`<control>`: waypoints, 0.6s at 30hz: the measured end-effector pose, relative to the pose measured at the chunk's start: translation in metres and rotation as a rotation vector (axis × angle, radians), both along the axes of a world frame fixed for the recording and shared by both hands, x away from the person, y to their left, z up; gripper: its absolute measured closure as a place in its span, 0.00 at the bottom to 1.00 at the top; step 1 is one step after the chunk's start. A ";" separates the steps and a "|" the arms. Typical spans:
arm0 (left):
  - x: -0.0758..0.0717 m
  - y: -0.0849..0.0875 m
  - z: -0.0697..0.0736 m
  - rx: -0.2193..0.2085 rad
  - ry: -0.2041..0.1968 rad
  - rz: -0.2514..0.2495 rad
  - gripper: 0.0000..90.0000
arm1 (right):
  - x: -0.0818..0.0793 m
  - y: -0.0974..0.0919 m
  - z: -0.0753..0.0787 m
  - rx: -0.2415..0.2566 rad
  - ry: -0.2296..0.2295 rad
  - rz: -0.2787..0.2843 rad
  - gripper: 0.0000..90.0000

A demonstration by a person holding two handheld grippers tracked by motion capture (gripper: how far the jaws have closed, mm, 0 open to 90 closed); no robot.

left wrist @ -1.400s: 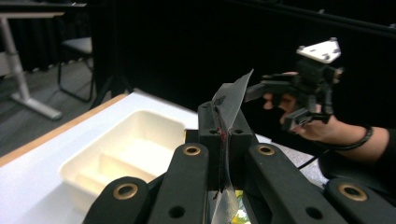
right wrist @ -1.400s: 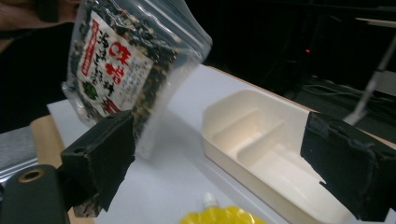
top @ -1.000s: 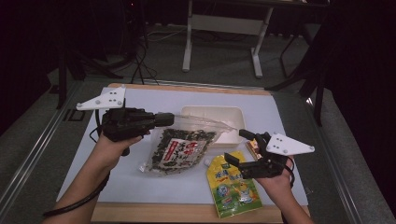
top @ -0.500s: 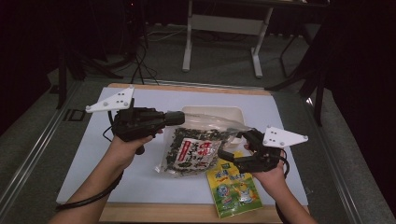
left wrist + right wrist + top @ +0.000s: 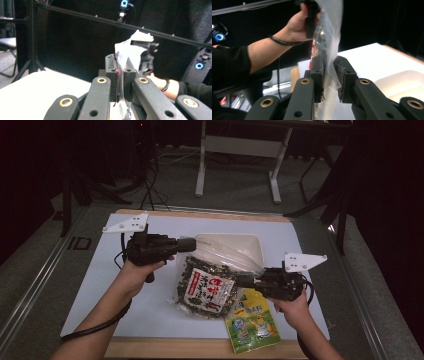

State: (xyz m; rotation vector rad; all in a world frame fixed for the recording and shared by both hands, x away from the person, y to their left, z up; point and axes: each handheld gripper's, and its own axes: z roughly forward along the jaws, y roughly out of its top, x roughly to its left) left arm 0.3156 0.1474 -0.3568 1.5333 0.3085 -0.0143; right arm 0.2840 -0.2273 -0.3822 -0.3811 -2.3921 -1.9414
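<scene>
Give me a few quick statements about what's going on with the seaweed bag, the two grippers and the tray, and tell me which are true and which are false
1. The left gripper is clamped on the clear top edge of the seaweed bag. True.
2. The right gripper has its jaws around nothing. False: the bag's clear film runs between them, and they have just been closing on it.
3. The yellow-green snack packet lies inside the white tray. False: it lies flat on the white table mat, near the front edge by the person's right hand.
4. The white tray sits behind the seaweed bag. True.
5. The seaweed bag is opaque all over. False: its upper part is clear film, and dark contents show through.
</scene>
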 end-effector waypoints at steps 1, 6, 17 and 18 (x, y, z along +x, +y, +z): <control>0.001 0.001 -0.001 -0.008 -0.004 -0.009 0.96 | 0.000 0.001 0.000 -0.003 0.010 0.006 0.87; 0.001 0.005 -0.003 0.008 -0.045 0.000 0.90 | -0.002 0.002 0.004 -0.012 0.010 -0.011 0.88; -0.002 0.021 -0.002 0.073 -0.022 0.286 0.17 | -0.002 -0.009 0.030 -0.015 -0.047 -0.144 0.88; -0.002 0.023 -0.004 0.082 -0.028 0.302 0.15 | -0.001 -0.012 0.032 -0.014 -0.050 -0.161 0.88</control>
